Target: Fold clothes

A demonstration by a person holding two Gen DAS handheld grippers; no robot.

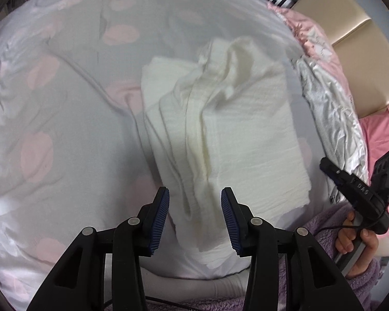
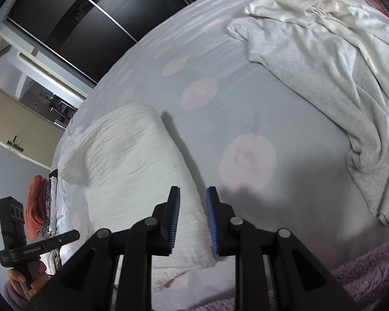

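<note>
Two claws, my left claw [image 1: 195, 217] and right claw [image 2: 193, 220], both apart, empty | crinkly white folded cloth [image 1: 220, 129] looks soft, light, floppy | I'd pinch its near edge.

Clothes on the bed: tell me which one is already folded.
The white textured garment, a neat rectangle right in front of the right gripper. The grey garment farther off lies spread and rumpled, the cream one bunched on it.

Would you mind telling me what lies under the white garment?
The white garment rests on the grey, pink-spotted bedsheet. Whatever lies directly beneath it is covered.
</note>
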